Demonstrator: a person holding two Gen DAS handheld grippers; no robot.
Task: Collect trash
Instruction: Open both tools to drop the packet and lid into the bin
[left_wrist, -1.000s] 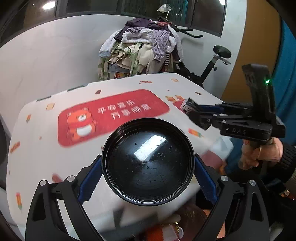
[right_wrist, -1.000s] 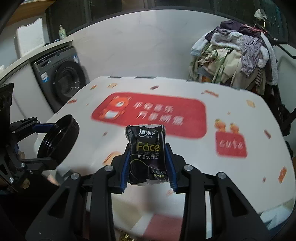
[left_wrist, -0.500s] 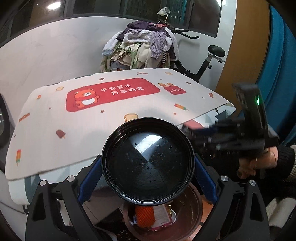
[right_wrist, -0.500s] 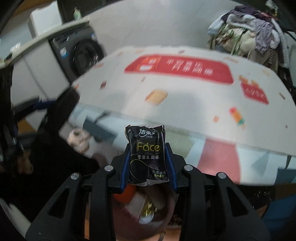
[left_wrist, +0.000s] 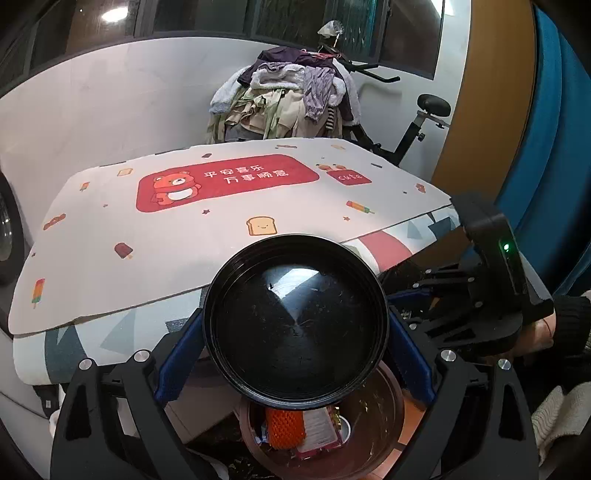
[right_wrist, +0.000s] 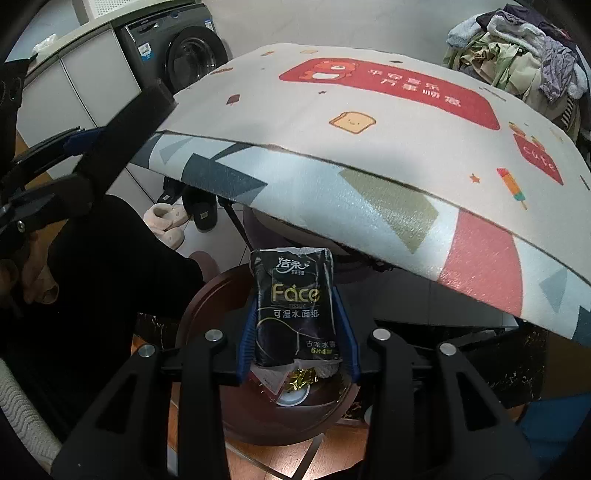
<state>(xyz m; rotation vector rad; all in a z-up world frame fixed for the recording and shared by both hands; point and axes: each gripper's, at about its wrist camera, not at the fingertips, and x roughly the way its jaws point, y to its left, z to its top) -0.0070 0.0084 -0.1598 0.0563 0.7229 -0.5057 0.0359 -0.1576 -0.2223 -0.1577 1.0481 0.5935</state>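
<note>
My left gripper (left_wrist: 295, 325) is shut on a black round plastic bowl (left_wrist: 295, 332), its blue pads against the rim on both sides. The bowl hangs just over a brown round trash bin (left_wrist: 373, 435) on the floor by the table's front edge. My right gripper (right_wrist: 297, 332) has a black "Face" tissue packet (right_wrist: 293, 306) upright between its blue pads, above the same bin (right_wrist: 207, 317). Its jaws are opening, and the pads still touch the packet's sides. In the right wrist view the bowl (right_wrist: 122, 122) shows edge-on at the left.
The bin holds an orange object (left_wrist: 286, 428), wrappers and gold foil (right_wrist: 301, 378). A table with a cartoon-print cover (left_wrist: 166, 240) overhangs the bin. Slippers (right_wrist: 166, 221) lie under it. A washing machine (right_wrist: 188, 55) stands behind, a clothes pile (left_wrist: 288, 99) and exercise bike at the far side.
Both grippers have drawn back off the table and dropped over the bin, which has come into view below. The bowl and the tissue packet stay between their pads.
</note>
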